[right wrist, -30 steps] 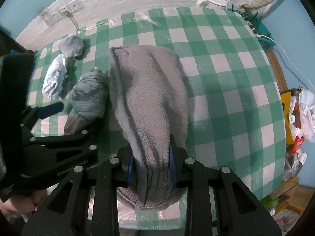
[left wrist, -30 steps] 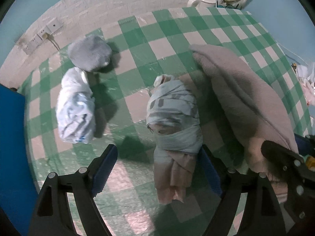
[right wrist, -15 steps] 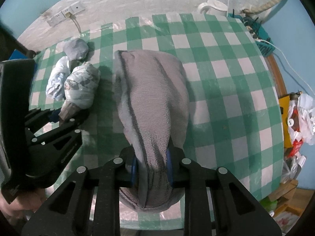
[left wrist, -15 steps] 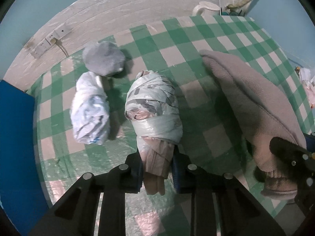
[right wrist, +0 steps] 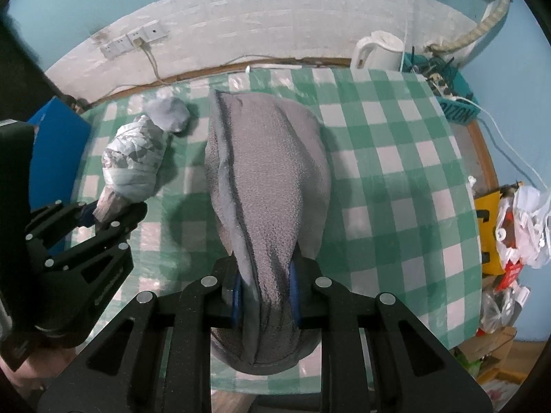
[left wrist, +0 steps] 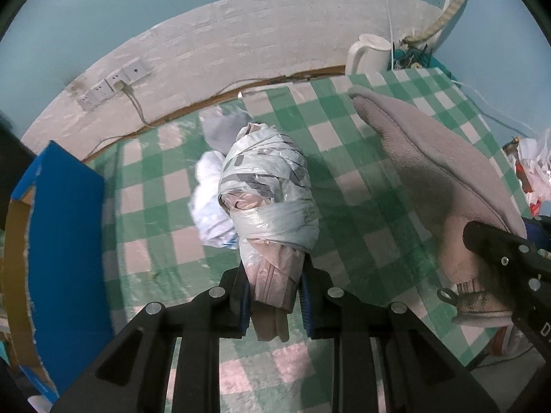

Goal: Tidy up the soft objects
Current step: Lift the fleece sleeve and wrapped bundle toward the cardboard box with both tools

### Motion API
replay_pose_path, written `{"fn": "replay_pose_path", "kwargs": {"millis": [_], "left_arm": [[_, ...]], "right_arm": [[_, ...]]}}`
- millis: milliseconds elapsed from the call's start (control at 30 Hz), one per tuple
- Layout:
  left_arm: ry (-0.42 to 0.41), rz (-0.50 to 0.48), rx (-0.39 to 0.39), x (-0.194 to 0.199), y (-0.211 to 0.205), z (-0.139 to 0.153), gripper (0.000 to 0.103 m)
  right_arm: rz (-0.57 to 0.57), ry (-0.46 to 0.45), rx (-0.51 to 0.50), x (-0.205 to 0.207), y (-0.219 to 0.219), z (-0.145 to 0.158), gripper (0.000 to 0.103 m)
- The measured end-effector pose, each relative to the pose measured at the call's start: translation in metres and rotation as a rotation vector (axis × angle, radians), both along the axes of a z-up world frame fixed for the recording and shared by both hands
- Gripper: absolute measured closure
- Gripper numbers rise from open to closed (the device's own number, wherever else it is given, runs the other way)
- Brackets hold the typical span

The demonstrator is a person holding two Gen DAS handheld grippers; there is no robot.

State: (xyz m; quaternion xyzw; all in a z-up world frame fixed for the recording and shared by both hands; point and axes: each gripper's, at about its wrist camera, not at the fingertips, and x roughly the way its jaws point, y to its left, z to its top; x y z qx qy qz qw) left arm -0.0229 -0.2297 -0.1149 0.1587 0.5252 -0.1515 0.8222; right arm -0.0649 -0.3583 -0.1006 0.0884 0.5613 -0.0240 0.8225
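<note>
My left gripper (left wrist: 273, 290) now clamps the wrapped bundle (left wrist: 267, 192), lifted off the checkered table (left wrist: 347, 186). Right gripper (right wrist: 265, 290) still pinches the grey fleece (right wrist: 268, 179).

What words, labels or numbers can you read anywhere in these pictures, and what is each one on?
"NOZON": white letters on the blue basket, blurred, so only roughly.
"D": white letter on the right gripper body, seen from the left wrist and cut off by the frame edge.
Raised lettering on the left gripper arm: too faint to read.
Black marks on the yellow bag: unreadable.
</note>
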Motion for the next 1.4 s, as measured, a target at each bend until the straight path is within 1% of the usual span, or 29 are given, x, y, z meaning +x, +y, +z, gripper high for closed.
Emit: {"fn": "replay_pose_path", "kwargs": {"millis": [267,500,767,967,1167,1300,1400], "left_arm": [[-0.030,0.031,-0.015,-0.001,0.027,0.026,0.080],[-0.074,0.046,-0.016,-0.007,0.048,0.046,0.080],[-0.100,0.079,-0.033,-0.011,0.078,0.065,0.080],[-0.125,0.099,-0.030,-0.013,0.101,0.073,0.080],[-0.125,0.135,-0.030,-0.013,0.127,0.075,0.080],[-0.137,0.164,-0.028,-0.012,0.146,0.080,0.080],[-0.144,0.190,-0.043,-0.012,0.162,0.084,0.080]], "right_arm": [[0.032,-0.047,-0.010,0.002,0.017,0.025,0.084],[0.066,-0.074,-0.013,0.004,0.035,0.039,0.084],[0.102,-0.104,-0.014,0.009,0.059,0.055,0.084],[0.137,-0.118,-0.013,0.011,0.079,0.063,0.084],[0.167,-0.129,-0.006,0.016,0.096,0.070,0.084],[0.193,-0.137,0.002,0.021,0.114,0.077,0.084],[0.220,-0.143,0.005,0.025,0.131,0.082,0.084]]}}
